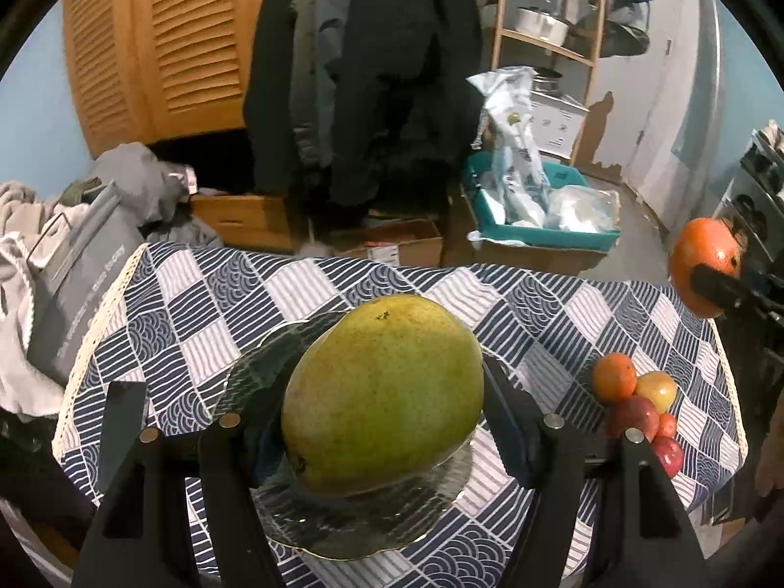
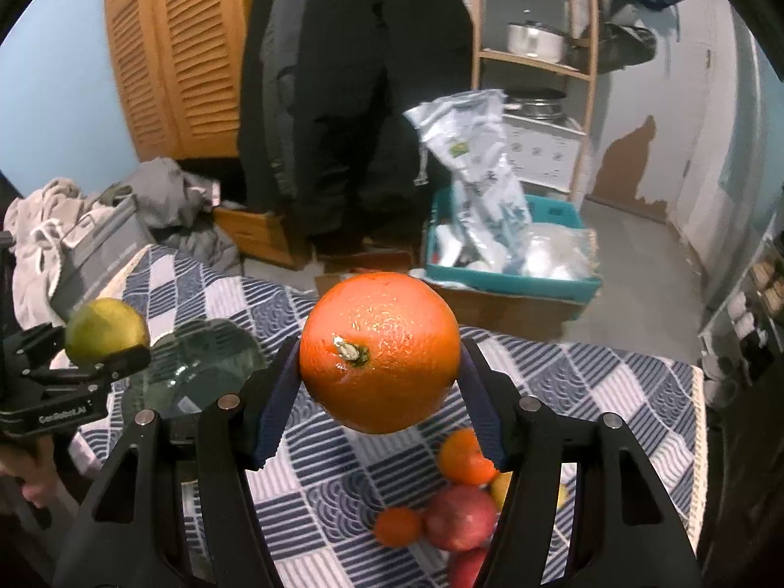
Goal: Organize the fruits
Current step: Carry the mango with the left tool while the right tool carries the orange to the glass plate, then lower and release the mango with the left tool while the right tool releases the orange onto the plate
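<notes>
My left gripper [image 1: 382,402] is shut on a big green mango [image 1: 387,397], held just above a clear glass plate [image 1: 353,524] on the blue patterned tablecloth [image 1: 539,308]. My right gripper [image 2: 379,382] is shut on a large orange [image 2: 379,350], held in the air above the cloth. The orange also shows in the left wrist view [image 1: 703,264], and the mango in the right wrist view [image 2: 105,330] beside the glass plate [image 2: 206,367]. A pile of small fruits [image 1: 637,406] lies on the cloth at the right; it shows below the orange in the right wrist view [image 2: 455,504].
The table's far edge [image 1: 343,257] drops to a floor with cardboard boxes [image 1: 392,245] and a teal bin of plastic bags [image 1: 539,206]. A grey bag [image 1: 78,284] and clothes sit left of the table. Hanging dark coats [image 1: 362,73] and a wooden shelf [image 1: 549,24] stand behind.
</notes>
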`<state>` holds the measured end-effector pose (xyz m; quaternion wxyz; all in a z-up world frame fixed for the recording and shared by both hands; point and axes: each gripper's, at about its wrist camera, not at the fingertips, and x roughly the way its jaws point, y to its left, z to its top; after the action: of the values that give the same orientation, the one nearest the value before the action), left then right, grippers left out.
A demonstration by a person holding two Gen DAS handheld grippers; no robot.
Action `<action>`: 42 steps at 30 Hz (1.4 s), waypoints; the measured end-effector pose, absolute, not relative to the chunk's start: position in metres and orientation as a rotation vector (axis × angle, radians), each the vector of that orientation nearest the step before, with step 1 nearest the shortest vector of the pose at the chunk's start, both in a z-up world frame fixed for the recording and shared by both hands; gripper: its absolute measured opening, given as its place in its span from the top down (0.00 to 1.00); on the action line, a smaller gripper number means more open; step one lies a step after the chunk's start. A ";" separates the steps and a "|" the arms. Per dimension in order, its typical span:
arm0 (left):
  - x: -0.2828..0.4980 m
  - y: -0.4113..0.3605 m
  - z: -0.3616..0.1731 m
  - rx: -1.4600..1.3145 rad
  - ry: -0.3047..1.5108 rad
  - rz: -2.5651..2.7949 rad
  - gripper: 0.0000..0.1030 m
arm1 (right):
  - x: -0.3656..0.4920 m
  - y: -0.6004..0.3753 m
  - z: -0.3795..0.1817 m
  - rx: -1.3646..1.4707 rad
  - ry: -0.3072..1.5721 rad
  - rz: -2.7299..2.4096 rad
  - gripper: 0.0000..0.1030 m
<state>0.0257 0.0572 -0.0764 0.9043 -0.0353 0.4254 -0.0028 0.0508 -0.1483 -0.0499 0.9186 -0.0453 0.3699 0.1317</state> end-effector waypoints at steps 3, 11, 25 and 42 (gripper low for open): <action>0.025 0.067 -0.081 -0.084 0.891 0.008 0.31 | 0.055 -0.134 -0.056 -0.099 0.775 0.301 0.39; 0.025 0.092 -0.098 -0.116 0.935 0.062 0.30 | 0.071 -0.089 -0.080 -0.100 0.844 0.399 0.39; 0.025 0.129 -0.141 -0.146 1.029 0.132 0.30 | 0.087 -0.022 -0.122 -0.163 0.942 0.523 0.39; 0.024 0.138 -0.194 -0.166 1.202 0.142 0.30 | 0.091 0.010 -0.184 -0.214 1.125 0.589 0.38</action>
<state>0.0236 0.1383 -0.1941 0.8192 -0.0781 0.5643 0.0668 0.0914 0.0097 -0.1844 0.7997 -0.0998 0.5246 0.2745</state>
